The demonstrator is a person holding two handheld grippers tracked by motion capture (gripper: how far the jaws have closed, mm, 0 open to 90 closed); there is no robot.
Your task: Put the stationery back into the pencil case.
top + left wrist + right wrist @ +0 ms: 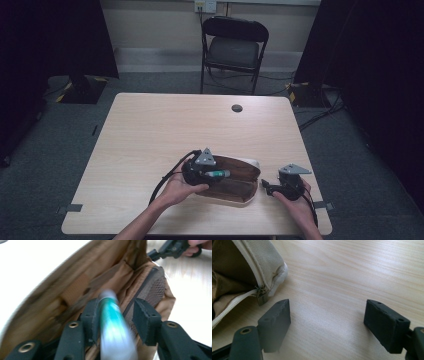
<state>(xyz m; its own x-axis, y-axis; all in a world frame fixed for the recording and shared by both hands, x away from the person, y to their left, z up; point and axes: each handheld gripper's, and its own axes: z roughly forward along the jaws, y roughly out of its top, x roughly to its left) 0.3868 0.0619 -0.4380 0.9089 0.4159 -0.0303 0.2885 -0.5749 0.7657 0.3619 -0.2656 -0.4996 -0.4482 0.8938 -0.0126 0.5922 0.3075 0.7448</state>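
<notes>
pen (112, 322): green-and-white barrel, blurred in the left gripper view; looks teal with a pale tip in the high view (218, 174)
pen position: over the open pouch, tip pointing into it
left tongs (115, 315): jaws part spread; the pen lies against one jaw with a gap to the other, so grip unclear
pouch (235, 187): beige outside, brown lining, unzipped and lying open on the tabletop (150, 130) near the front edge
pouch interior: brown mesh pocket with a zip, fabric folds
zipper pull (262, 297): small metal tab at the pouch's end, on the white zip tape
right tongs (327, 322): spread wide, nothing between the jaws, low over bare tabletop just beside the pouch end
</notes>
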